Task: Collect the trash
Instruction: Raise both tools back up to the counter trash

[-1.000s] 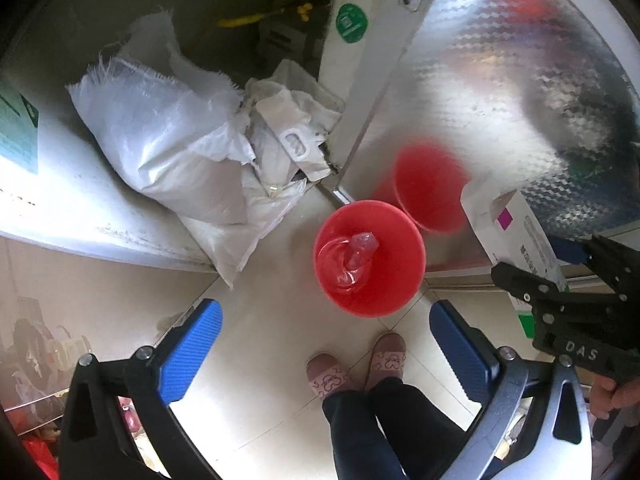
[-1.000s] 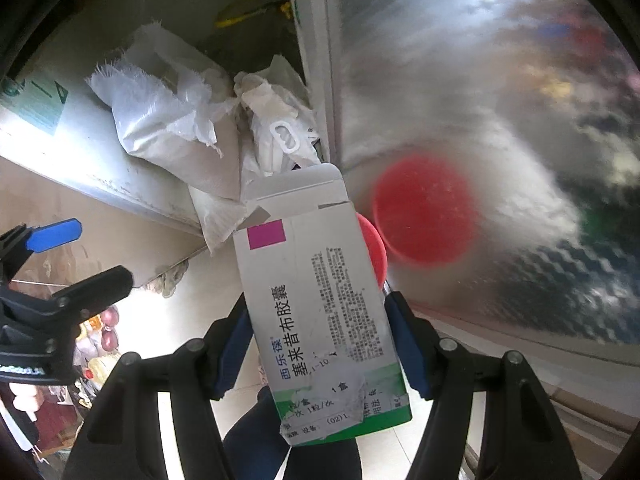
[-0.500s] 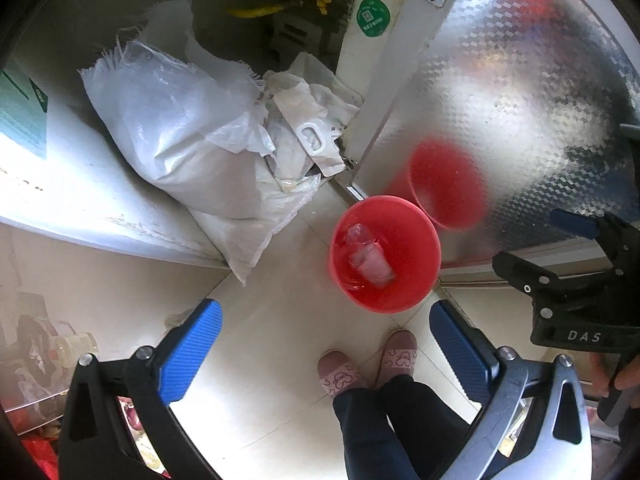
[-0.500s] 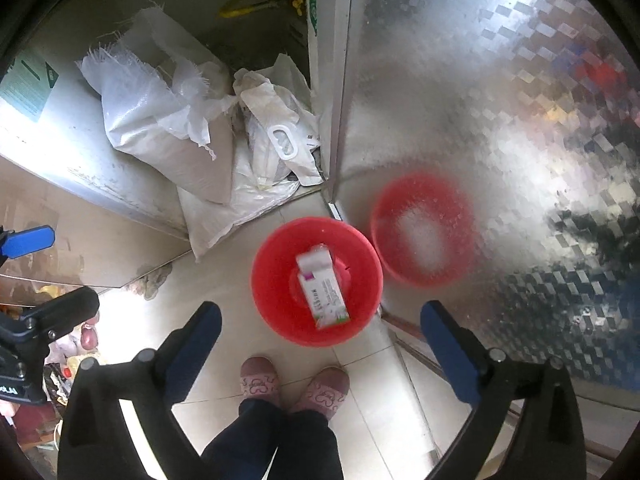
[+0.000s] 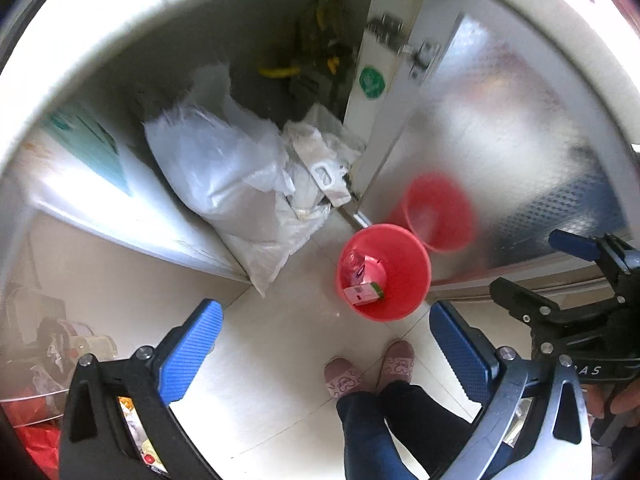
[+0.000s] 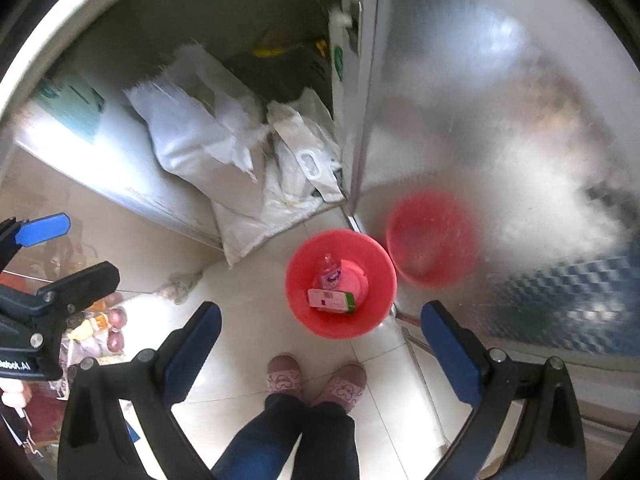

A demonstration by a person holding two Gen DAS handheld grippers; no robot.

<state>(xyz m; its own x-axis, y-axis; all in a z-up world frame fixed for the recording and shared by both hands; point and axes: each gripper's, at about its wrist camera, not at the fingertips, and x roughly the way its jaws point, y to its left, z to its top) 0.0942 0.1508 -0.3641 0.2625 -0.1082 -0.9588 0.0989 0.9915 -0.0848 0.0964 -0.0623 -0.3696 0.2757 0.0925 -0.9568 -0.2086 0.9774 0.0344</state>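
On the floor: red basin [image 6: 341, 284] is sitting on pale tiles beside a metal door [image 6: 500, 128], just ahead of the person's slippers [image 6: 316, 380].
Trash: a white and green box [image 6: 331, 301] is lying inside the basin, next to what may be a clear bottle [image 6: 329, 270].
Left gripper [image 5: 326, 344]: hanging high above, jaws spread wide, holding nothing.
Right gripper [image 6: 320, 340]: likewise gaping and empty.
Behind: white sacks [image 6: 208, 148] are leaning together.

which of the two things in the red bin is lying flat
The white-and-green medicine box, flat at the near side of the red bin; the clear plastic bottle behind it leans up.
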